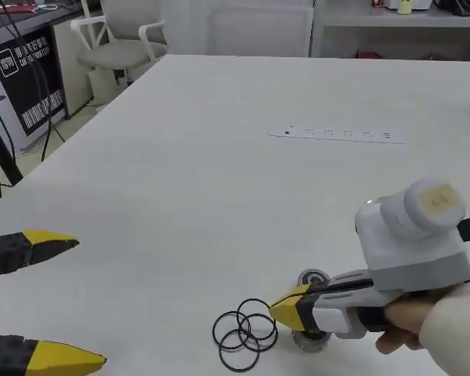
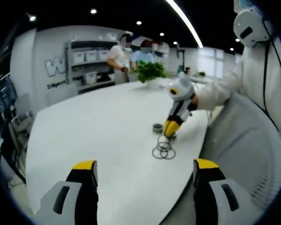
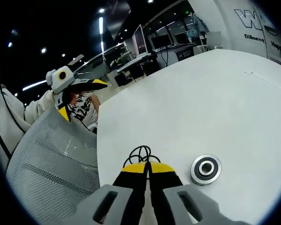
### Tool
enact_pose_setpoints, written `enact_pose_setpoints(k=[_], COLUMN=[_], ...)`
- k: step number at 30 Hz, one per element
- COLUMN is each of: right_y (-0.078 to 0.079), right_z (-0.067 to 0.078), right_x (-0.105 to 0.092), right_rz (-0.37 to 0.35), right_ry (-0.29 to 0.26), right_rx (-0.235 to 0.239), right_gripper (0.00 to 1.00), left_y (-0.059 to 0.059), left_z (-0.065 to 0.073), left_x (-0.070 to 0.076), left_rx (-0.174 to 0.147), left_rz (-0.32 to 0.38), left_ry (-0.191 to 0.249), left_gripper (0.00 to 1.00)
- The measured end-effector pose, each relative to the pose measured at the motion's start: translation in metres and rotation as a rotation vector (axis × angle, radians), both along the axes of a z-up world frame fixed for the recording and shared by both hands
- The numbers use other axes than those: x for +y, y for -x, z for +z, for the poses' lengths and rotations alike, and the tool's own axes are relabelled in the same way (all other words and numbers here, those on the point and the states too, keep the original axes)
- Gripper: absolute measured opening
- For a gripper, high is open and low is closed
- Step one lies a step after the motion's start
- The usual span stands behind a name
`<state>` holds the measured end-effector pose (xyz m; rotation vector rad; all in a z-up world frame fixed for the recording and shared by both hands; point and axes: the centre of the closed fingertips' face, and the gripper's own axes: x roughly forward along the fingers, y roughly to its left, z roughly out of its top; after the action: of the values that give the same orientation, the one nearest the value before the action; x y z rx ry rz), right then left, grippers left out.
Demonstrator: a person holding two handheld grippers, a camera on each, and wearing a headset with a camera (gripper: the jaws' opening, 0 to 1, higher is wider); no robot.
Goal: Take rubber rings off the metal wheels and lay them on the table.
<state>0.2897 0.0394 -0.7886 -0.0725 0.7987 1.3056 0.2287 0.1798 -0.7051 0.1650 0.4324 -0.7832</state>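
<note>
Rubber rings (image 1: 245, 333) lie in a small pile by the near edge of the surface (image 1: 219, 157), next to a metal wheel (image 1: 313, 278). The right hand-held gripper (image 1: 274, 309) has its jaws pressed together, with the tips at the pile. The left hand-held gripper (image 1: 90, 301) is wide open and well apart from them.

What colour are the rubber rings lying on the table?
Black. The rubber rings show best in the head view.

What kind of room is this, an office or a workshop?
Most likely an open-plan office or lab: a big white table, an office chair beside it, shelves of bins along the wall, and desks with monitors further off.
</note>
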Motion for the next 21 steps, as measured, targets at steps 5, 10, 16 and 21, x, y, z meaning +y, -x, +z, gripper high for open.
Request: enact_pose_setpoints(k=[5,10,16,21], right_y=[-0.004,-0.002,0.003,0.0], right_z=[-0.004,-0.006,-0.007,-0.003], right_x=[-0.003,-0.005,-0.007,-0.011], right_rz=[-0.011,-0.004,0.018,0.017], right_ry=[0.028,0.047,0.068,0.076], right_rx=[-0.02,-0.027,-0.041,-0.065], right_gripper=[0.0,0.02,0.07,0.09], left_y=[-0.002,-0.004,-0.007,-0.008], left_z=[0.004,0.007,0.012,0.013], left_x=[0.005,0.006,0.007,0.007], left_rx=[-0.011,-0.022,-0.034,-0.038], left_rz=[0.019,0.026,0.035,0.033], left_ry=[0.012,0.017,0.028,0.033], left_gripper=[0.85,0.84,0.83,0.83])
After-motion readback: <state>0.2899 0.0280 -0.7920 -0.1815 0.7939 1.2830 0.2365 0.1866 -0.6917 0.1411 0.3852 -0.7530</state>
